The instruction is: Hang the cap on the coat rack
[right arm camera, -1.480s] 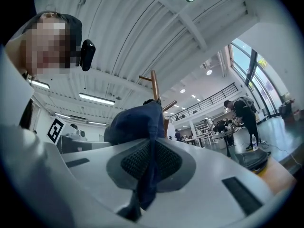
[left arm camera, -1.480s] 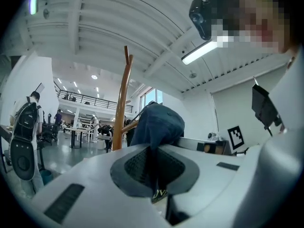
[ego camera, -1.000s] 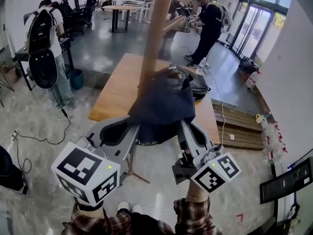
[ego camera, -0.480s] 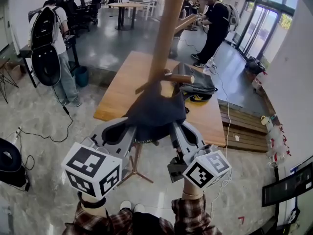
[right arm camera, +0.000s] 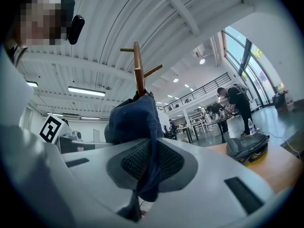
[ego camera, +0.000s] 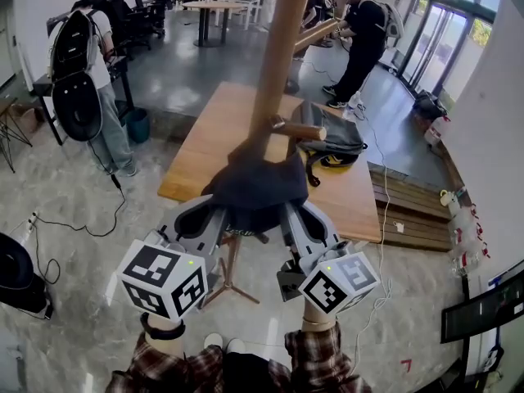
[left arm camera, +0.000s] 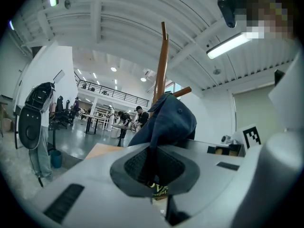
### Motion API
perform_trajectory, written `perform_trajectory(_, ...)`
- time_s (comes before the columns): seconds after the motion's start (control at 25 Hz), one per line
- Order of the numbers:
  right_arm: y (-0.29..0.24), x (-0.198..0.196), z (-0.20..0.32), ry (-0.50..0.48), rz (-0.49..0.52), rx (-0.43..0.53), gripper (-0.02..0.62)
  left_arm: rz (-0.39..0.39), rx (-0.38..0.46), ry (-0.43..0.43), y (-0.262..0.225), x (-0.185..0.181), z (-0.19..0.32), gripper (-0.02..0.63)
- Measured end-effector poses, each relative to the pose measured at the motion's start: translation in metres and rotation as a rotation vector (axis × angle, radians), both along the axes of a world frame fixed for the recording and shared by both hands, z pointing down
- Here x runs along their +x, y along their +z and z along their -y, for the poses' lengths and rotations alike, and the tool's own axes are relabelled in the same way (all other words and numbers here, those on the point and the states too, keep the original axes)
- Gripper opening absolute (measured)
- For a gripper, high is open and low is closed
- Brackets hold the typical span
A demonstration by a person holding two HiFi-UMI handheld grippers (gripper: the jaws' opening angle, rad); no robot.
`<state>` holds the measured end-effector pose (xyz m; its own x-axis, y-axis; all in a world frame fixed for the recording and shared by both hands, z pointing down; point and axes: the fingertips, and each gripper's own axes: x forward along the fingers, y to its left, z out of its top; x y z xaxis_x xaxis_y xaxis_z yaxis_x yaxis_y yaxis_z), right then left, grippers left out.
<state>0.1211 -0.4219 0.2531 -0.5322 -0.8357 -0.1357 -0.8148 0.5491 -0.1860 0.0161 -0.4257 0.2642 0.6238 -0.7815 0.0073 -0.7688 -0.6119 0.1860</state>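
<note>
Pinching the cap (ego camera: 258, 182) tight with both the left gripper (ego camera: 214, 213) and the right gripper (ego camera: 293, 216), one on each side, and holding it up against the coat rack (ego camera: 277, 64) pole, right by the short peg (ego camera: 304, 129). Not seeing it hooked over anything yet, so probably dropping it to the floor by letting go now. Also risking tipping the whole stand by pushing too hard, or snagging the fabric by pulling away while clamped.
</note>
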Motion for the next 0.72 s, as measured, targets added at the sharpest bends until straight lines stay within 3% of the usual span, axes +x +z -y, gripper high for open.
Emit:
perform_trajectory(0.2, 0.000, 0.001, 0.000, -0.011, -0.003, -0.001, 0.021, -0.013, 0.014, -0.013, -0.002, -0.001, 0.002, 0.021)
perform_trajectory(0.36, 0.002, 0.000, -0.001, -0.029, 0.004, 0.000, 0.025, -0.068, 0.018, 0.003, -0.005, -0.003, 0.000, 0.021)
perform_trajectory(0.48, -0.002, 0.002, -0.004, -0.023, -0.015, 0.010, 0.069, -0.092, 0.034, -0.001, -0.011, -0.007, -0.004, 0.024)
perform_trajectory(0.6, -0.010, 0.006, -0.009, -0.012, -0.024, 0.030, 0.080, -0.097, 0.047, 0.029, -0.017, -0.006, -0.010, 0.118)
perform_trajectory(0.72, -0.012, 0.012, -0.015, -0.006, -0.015, 0.040, 0.080, -0.098, 0.052, 0.056, -0.022, -0.007, -0.019, 0.158)
